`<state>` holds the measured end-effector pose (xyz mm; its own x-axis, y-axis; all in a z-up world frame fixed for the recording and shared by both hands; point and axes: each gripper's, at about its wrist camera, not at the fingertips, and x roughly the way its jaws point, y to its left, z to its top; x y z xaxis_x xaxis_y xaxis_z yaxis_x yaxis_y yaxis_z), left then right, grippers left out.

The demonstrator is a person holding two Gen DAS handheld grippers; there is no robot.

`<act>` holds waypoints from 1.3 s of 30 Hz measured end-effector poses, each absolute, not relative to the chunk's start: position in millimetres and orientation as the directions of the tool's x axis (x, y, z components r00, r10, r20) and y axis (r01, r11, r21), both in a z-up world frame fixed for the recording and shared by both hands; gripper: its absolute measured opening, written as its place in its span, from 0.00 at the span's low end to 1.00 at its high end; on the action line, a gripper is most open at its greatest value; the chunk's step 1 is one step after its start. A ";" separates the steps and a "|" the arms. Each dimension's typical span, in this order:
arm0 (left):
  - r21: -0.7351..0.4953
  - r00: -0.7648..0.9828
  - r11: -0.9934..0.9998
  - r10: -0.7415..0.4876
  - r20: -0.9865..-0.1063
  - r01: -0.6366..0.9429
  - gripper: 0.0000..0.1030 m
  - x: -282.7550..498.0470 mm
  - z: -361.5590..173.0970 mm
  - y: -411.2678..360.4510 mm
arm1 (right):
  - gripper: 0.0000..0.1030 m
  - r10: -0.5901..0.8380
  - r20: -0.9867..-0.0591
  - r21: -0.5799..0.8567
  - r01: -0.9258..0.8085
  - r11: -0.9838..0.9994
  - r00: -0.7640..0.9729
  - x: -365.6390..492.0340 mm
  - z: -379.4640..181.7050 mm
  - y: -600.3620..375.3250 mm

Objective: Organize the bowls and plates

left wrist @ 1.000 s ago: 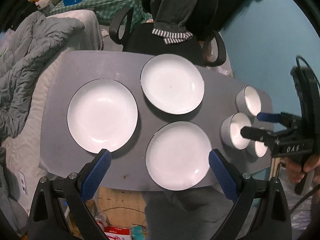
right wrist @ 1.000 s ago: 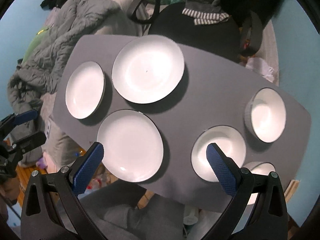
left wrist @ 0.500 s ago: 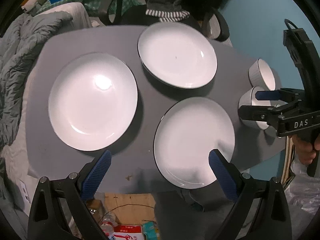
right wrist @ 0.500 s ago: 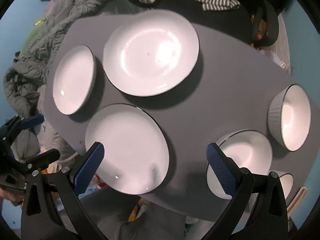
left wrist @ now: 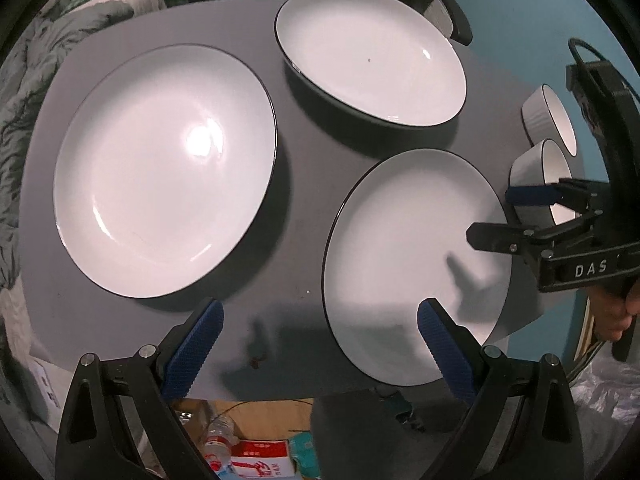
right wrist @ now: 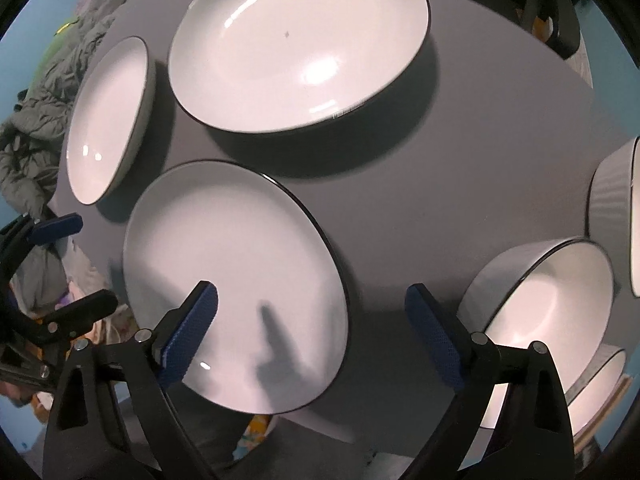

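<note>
Three white dark-rimmed plates lie on the grey table [left wrist: 304, 184]: a left plate [left wrist: 164, 168], a far plate [left wrist: 372, 56] and a near plate [left wrist: 412, 268]. White ribbed bowls [left wrist: 540, 172] stand at the right end. My left gripper [left wrist: 320, 344] hangs open low over the front edge, its right pad above the near plate. In the right wrist view the near plate [right wrist: 232, 280] sits under my right gripper [right wrist: 312, 332], whose jaws are closing; the plate's right rim lies between them untouched. A bowl [right wrist: 540, 312] is just right of it.
A black chair [left wrist: 448, 20] with clothes stands behind the table. A grey quilt [left wrist: 24, 92] lies along the left side. Boxes and bottles [left wrist: 248, 452] litter the floor below the front edge. A blue wall [left wrist: 520, 12] is at the right.
Both grippers have come down towards the table, so the plates and bowls fill more of each view. The right gripper now hangs over the near plate's right side.
</note>
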<state>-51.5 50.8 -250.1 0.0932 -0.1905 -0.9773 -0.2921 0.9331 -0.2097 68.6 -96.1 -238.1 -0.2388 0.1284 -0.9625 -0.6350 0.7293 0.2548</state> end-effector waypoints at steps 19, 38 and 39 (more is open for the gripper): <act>-0.268 0.078 0.924 -0.256 -0.963 -0.273 0.85 -47.7 -272.0 45.9 | 0.57 0.142 -0.967 0.243 -0.616 0.749 -0.209 64.2 -242.2 -98.7; -0.316 0.049 0.924 -0.313 -0.948 -0.213 0.61 -36.4 -282.3 47.5 | 0.34 0.229 -0.924 0.355 -0.463 0.812 -0.307 65.4 -252.0 -131.3; -0.318 0.045 0.926 -0.316 -0.948 -0.205 0.59 -35.2 -282.0 46.6 | 0.30 0.233 -0.925 0.354 -0.457 0.816 -0.301 66.8 -251.7 -134.6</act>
